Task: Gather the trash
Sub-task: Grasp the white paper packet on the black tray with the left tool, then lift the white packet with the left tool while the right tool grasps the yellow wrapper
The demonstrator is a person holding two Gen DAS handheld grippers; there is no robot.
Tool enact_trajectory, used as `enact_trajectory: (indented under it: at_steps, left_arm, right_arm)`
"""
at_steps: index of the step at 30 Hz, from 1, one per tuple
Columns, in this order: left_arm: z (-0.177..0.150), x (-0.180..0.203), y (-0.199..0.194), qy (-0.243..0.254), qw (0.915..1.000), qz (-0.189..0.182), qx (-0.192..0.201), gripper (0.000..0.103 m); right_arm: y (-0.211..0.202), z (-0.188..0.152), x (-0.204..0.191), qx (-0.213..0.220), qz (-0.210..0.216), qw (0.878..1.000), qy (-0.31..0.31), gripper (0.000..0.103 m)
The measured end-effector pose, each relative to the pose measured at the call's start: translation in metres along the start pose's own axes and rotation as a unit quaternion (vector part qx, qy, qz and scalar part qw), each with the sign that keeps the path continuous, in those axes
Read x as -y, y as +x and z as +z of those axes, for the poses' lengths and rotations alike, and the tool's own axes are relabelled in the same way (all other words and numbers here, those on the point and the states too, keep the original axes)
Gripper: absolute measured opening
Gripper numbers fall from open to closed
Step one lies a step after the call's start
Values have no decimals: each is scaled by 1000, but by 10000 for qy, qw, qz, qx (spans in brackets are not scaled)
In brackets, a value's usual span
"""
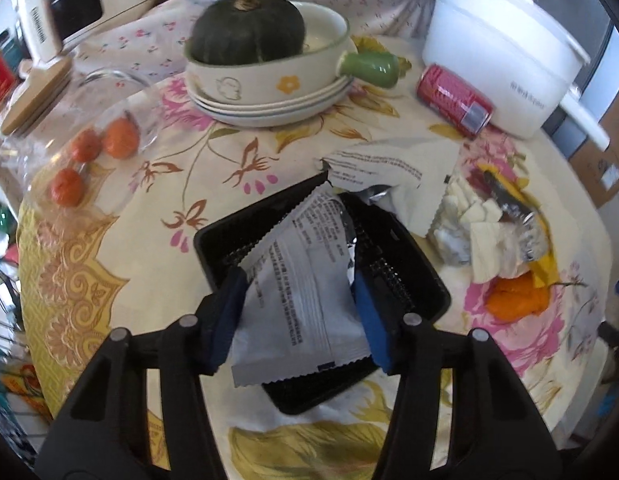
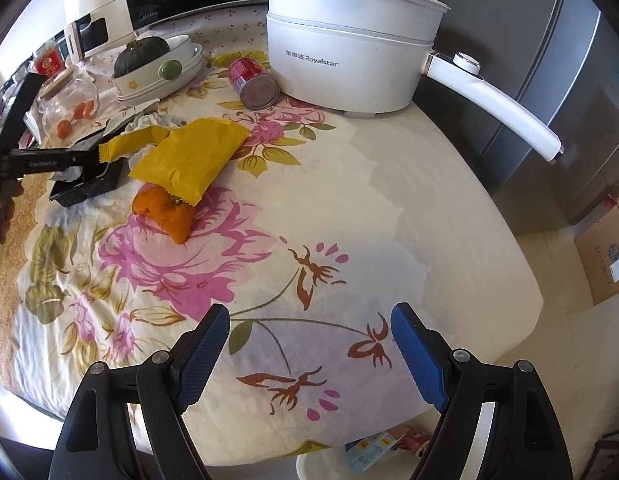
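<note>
Left wrist view: the left tool (image 1: 299, 304) has its pads clamped on a silver wrapper (image 1: 297, 280) over the black tray (image 1: 421, 276). Right wrist view: the right tool (image 2: 309, 352) hangs wide open and empty above the flowered worktop (image 2: 349, 208), well apart from the yellow packet (image 2: 189, 156).

Home kitchen or dining area: floral tablecloth (image 2: 349, 208), white electric cooking pot (image 2: 345, 48), stacked dishes (image 1: 269, 100) holding a squash (image 1: 245, 28), grey fridge (image 2: 549, 100).

Left gripper (image 1: 299, 312) clamped, right gripper (image 2: 309, 346) agape
</note>
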State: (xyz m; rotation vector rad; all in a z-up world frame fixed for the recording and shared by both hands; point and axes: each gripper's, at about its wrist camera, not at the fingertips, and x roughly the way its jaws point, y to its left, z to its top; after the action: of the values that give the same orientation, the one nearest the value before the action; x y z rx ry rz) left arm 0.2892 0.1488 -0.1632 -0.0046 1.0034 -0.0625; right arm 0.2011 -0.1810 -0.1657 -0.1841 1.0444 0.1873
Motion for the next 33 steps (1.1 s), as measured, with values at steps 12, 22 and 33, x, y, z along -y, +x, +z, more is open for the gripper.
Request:
enact_trajectory:
  at_steps: [12,22,33]
  left_arm:
    - [-59,-2,-82,-853,9929,-651,519,57]
    - [-113,3,-139,-1157,9871,-779,789,57]
    - [-106,-41,-156,-1643,9745,-967,1181,57]
  right_arm:
    - [-11,8,-13,-38,474,9988,77,84]
    - [-1,71,-53,-15,858,9961,213,84]
    - [65,131,-57,-285,1082,9866,1184,82]
